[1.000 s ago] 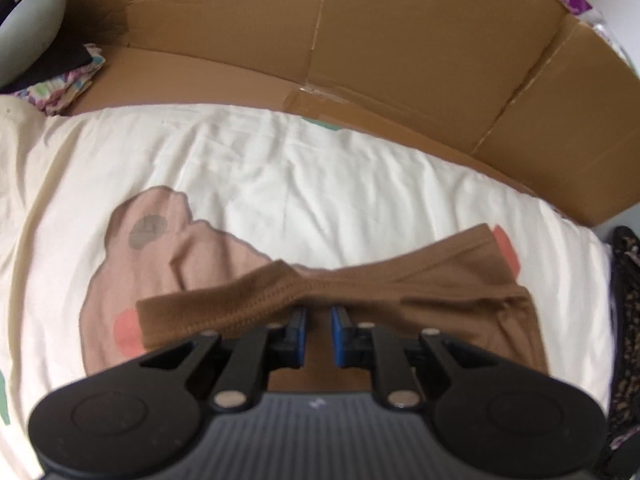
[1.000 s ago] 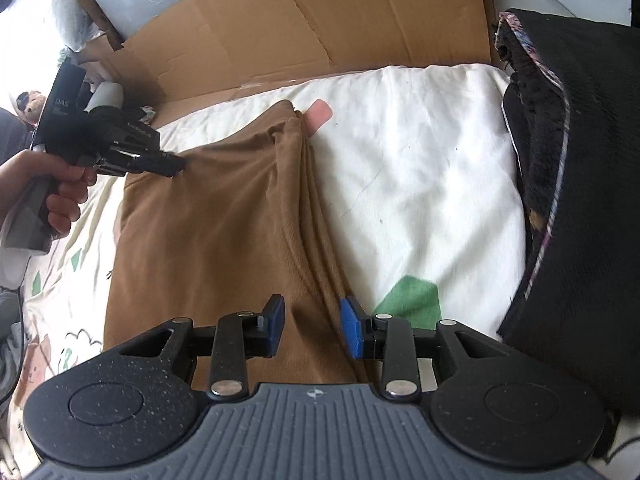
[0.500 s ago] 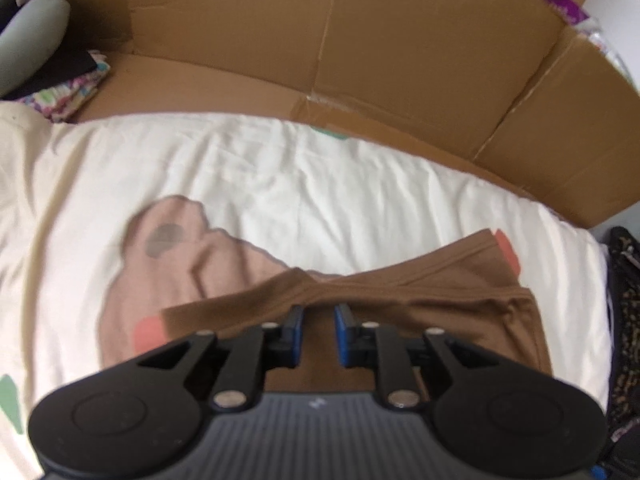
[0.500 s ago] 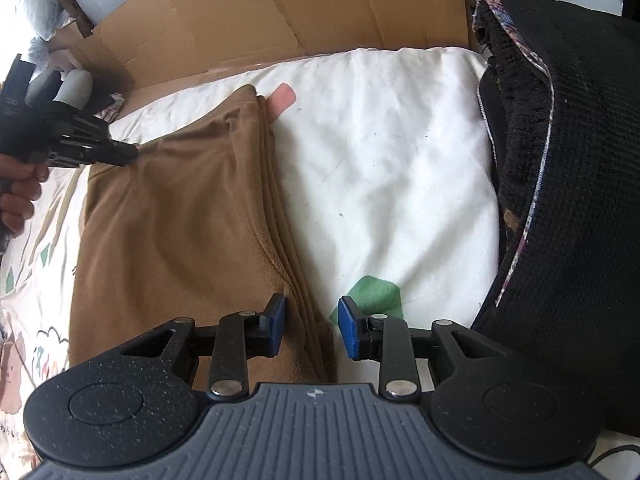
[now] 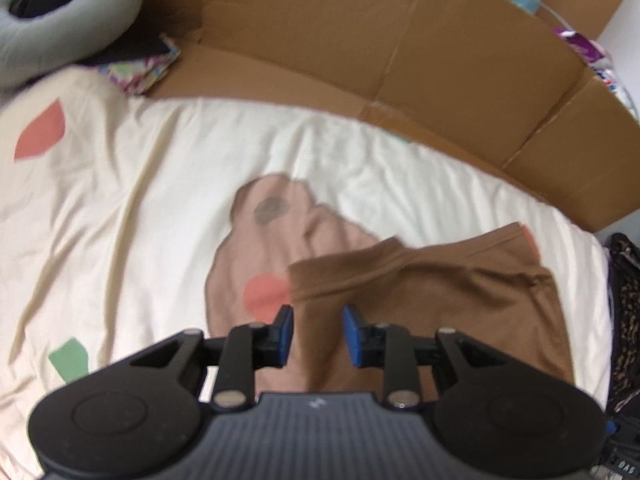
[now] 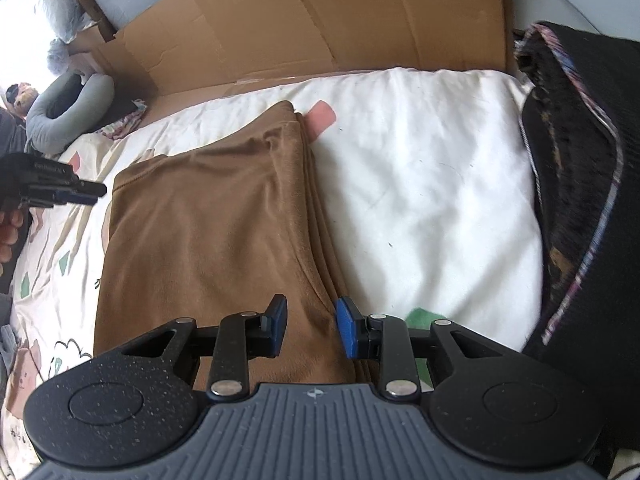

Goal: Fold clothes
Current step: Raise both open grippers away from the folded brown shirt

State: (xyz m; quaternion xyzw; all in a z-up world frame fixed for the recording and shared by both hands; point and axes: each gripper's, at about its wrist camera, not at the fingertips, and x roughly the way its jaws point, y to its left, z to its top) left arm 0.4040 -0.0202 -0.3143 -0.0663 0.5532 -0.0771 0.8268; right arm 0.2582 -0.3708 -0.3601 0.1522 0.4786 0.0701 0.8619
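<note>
A brown garment (image 5: 432, 292) lies folded flat on the cream printed bedsheet (image 5: 120, 208). In the left wrist view my left gripper (image 5: 317, 334) is open and empty, above the garment's left edge. In the right wrist view the garment (image 6: 208, 232) fills the middle, its stacked folded edges running along its right side. My right gripper (image 6: 311, 326) is open over the garment's near right edge, holding nothing. The left gripper (image 6: 60, 192) also shows there at the far left, just off the garment's far left corner.
Cardboard sheets (image 5: 380, 48) stand along the far side of the bed. A black knitted garment pile (image 6: 580, 184) lies to the right. A grey neck pillow (image 5: 60, 20) and patterned cloth (image 5: 140, 72) sit at the far left corner.
My left gripper was shut on the garment's far edge; it has let go, opened and drawn back to the left. The garment now lies flat. My right gripper opened slightly wider.
</note>
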